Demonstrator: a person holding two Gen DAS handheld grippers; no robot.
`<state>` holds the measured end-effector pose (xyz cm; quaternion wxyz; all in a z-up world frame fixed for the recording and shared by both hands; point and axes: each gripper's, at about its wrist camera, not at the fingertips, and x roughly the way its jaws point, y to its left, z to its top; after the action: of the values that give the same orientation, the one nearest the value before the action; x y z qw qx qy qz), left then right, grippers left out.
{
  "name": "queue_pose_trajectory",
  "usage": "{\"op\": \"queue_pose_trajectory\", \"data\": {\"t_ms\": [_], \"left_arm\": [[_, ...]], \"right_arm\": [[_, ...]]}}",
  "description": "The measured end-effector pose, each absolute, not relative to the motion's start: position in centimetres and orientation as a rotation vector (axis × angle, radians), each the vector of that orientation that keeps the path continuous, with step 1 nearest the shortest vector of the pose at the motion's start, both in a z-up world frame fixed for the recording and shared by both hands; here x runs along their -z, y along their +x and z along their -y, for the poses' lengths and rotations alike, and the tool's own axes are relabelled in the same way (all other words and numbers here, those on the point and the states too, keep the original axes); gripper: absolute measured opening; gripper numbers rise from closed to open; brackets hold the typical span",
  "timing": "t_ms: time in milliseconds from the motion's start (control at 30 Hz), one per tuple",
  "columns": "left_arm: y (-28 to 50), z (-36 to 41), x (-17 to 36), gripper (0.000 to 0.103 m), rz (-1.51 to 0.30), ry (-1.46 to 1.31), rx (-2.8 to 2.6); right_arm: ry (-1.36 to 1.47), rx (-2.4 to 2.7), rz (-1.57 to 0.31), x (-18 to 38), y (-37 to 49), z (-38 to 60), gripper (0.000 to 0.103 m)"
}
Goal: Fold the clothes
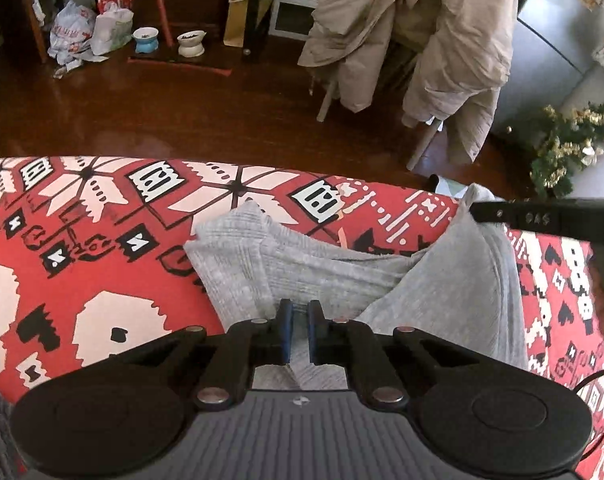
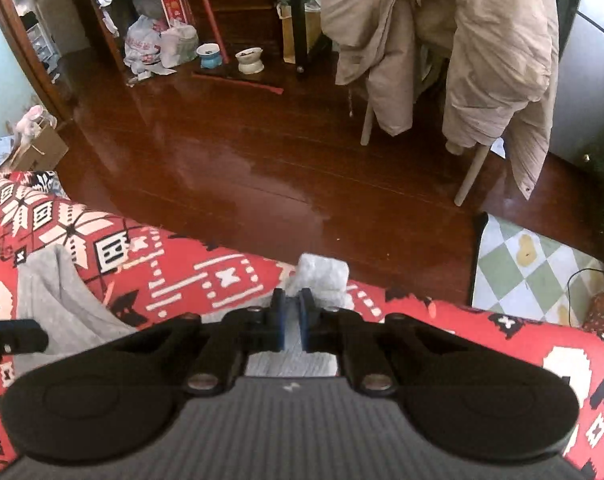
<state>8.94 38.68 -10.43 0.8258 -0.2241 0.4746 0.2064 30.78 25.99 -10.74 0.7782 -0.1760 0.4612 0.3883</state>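
A grey ribbed garment (image 1: 441, 280) lies crumpled on a red, white and black patterned blanket (image 1: 102, 240). My left gripper (image 1: 298, 328) is shut on a fold of it, with grey cloth pinched between the blue pads. To the right, one of my right gripper's black fingers (image 1: 501, 216) lifts another edge of the cloth. In the right wrist view my right gripper (image 2: 292, 320) is shut on the garment. A grey bunch (image 2: 321, 280) sticks out past its tips, near the blanket's (image 2: 222, 280) far edge. The rest of the garment (image 2: 54, 300) trails away to the left.
Beyond the blanket's edge is dark wooden floor (image 2: 262, 160). A chair draped with a beige coat (image 2: 481, 60) stands ahead on the right. Pet bowls (image 2: 250, 60) and plastic bags (image 2: 142, 44) sit at the back. A checkered mat (image 2: 533, 272) and a tinsel garland (image 1: 561, 152) lie at the right.
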Motion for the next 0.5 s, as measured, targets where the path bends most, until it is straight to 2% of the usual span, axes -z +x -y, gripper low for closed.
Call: {"op": "queue_pose_trajectory", "data": {"t_ms": [300,500], "left_arm": [[9.1,-38.7,8.9,0.008,-0.970,-0.480,-0.424],[10.6,-37.3,8.5,0.008,-0.968,-0.448,-0.330]], "right_arm": [[-0.378,-0.899,-0.988,8.8,30.5,-25.4,0.009],[-0.487,-0.937,-0.981,10.4,28.1,-27.1,0.010]]}}
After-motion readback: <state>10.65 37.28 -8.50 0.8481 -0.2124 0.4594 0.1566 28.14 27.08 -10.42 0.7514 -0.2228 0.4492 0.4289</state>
